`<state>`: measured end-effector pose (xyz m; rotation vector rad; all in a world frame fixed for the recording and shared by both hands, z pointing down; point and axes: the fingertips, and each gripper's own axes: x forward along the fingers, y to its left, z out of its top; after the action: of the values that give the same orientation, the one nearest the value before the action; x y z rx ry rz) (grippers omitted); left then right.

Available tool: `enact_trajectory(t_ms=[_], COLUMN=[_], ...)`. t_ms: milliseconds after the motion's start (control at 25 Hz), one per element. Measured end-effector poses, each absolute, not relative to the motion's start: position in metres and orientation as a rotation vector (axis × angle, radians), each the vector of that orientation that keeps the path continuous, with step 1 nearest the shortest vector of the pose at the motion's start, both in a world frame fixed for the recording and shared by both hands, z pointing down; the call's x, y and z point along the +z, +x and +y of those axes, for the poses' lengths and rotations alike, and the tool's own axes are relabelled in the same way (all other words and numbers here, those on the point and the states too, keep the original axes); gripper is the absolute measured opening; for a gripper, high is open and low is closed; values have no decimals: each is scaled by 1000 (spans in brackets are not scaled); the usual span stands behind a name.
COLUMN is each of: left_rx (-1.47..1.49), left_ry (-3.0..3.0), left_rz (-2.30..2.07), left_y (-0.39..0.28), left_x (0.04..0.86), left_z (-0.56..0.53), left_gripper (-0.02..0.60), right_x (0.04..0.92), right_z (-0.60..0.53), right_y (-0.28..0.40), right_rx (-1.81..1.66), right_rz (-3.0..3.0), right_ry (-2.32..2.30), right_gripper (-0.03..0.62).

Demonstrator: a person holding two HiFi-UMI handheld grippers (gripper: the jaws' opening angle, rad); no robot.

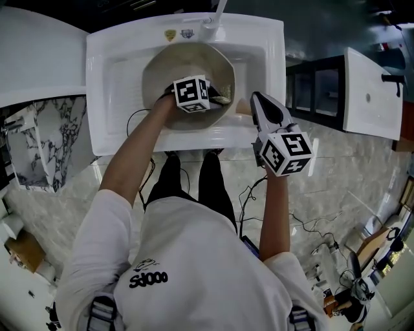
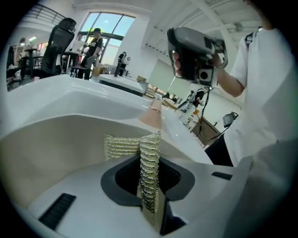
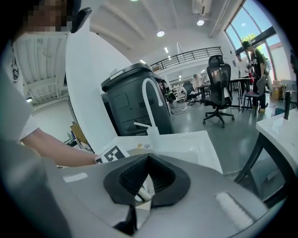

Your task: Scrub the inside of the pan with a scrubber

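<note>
Right gripper: raised off the pan's near right side, jaws together on nothing; it would serve better lowered to steady the pan's rim.
Left gripper: down inside the pan, jaws clamped on the scrubber.
Scrubber: metal mesh, pinched through its middle, with a flap free toward the pan's wall; contact cannot be told.
Pan: pale, unrestrained in the sink.
Technique: lay the flap flat, scrub in overlapping circles from floor to rim, and keep the jaw tips off the surface.
Risk: hard pressure may slide the pan.
Faucet: beyond the pan.
</note>
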<state>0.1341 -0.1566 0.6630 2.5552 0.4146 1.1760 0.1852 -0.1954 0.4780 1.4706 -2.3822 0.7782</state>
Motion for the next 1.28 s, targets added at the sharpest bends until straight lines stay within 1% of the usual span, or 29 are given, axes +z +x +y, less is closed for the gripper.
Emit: enact_trajectory(t_ms=[280,720,880,1080,1280], left_rx=[1166,1293,1407,1679,1773], left_ry=[2417,2187,2094,1898,1831], left_rz=[620,877,964,1072,1050], left_y=[114,60,38,2,-17], left_x=[654,652,646,645,647], left_z=[-123,-88,-83,-82,-89], left_gripper=[66,66,63,63,63], right_x=[473,478,476,478,481], right_z=[-194,-192,-192,-189,-187], right_y=[186,175,174,177,175], right_rx=[810,830,845,861,898], right_rz=[-2390,-2390,-2399,-2391,-2381], right_ry=[1477,1449,1448,1450,1457], right_gripper=[9,9,9,9,9])
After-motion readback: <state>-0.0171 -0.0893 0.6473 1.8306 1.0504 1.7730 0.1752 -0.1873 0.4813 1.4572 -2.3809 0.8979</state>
